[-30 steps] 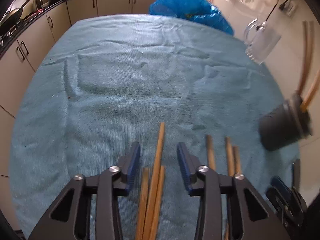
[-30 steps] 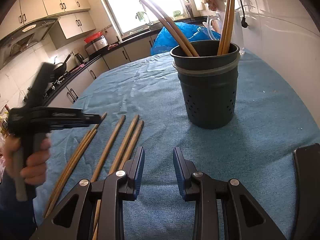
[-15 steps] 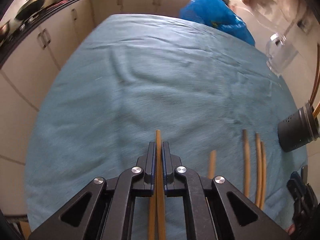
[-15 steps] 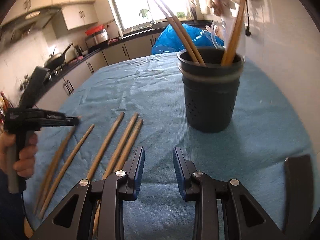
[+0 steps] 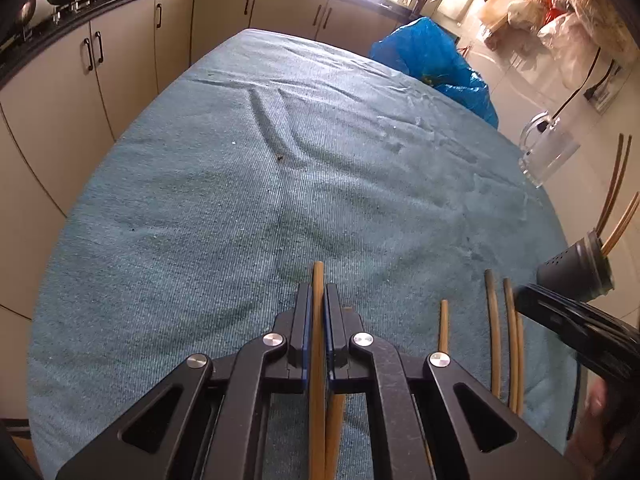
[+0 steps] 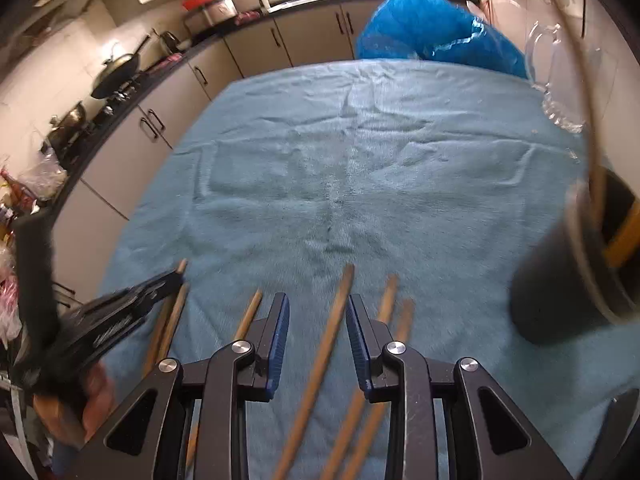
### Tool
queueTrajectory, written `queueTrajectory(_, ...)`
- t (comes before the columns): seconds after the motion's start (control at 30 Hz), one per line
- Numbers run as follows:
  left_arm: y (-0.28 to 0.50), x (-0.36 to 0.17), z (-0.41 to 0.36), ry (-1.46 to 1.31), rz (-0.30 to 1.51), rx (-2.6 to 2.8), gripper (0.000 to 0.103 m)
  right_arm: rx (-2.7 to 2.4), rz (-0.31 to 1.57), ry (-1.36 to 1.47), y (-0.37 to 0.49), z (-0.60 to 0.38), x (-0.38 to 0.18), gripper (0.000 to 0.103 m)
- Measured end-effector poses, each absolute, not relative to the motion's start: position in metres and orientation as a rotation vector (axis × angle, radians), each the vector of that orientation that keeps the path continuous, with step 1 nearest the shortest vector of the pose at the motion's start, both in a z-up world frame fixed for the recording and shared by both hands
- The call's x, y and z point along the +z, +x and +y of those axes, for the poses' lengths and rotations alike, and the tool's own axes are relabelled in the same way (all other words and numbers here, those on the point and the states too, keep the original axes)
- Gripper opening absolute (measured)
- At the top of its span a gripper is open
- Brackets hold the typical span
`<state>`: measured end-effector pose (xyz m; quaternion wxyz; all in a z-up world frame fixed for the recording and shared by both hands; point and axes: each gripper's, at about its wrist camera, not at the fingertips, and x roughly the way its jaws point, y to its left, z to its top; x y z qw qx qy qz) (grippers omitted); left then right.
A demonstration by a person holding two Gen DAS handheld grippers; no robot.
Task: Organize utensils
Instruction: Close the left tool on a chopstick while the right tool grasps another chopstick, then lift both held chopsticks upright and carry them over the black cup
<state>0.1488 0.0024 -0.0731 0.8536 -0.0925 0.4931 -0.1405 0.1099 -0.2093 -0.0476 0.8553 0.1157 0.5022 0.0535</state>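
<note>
Chopsticks in a row across the near edge of your towel, holder off at 3 o'clock.

From your left wrist, one chopstick [image 5: 318,320] runs toward 12 o'clock on the towel [image 5: 240,184]; three more [image 5: 504,336] lie side by side at 2 o'clock, the holder [image 5: 576,276] just beyond them with sticks standing in it. The glass mug [image 5: 548,156] sits behind the holder, the bag [image 5: 432,60] at 1 o'clock on the far edge.
</note>
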Motion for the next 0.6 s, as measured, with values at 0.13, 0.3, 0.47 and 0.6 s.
queueTrajectory(0.13, 0.147, -0.073, 0.006, -0.201, 1.020, -0.309, 0.005, 0.046, 1.137, 0.217, 0.130, -0.206, -0.069, 0.032)
queueTrajectory(0.3, 0.147, -0.074, 0.004, -0.204, 1.016, -0.310, 0.005, -0.008, 1.145, 0.156, 0.136, -0.200, -0.076, 0.026)
queueTrajectory(0.47, 0.145, -0.073, 0.001, -0.175, 1.003, -0.302, 0.005, -0.016, 1.130, 0.150, 0.138, -0.197, -0.076, 0.008)
queueTrajectory(0.6, 0.142, -0.069, 0.000, -0.180, 0.981, -0.326, 0.005, 0.042, 1.094, 0.261, 0.128, -0.207, -0.070, 0.007)
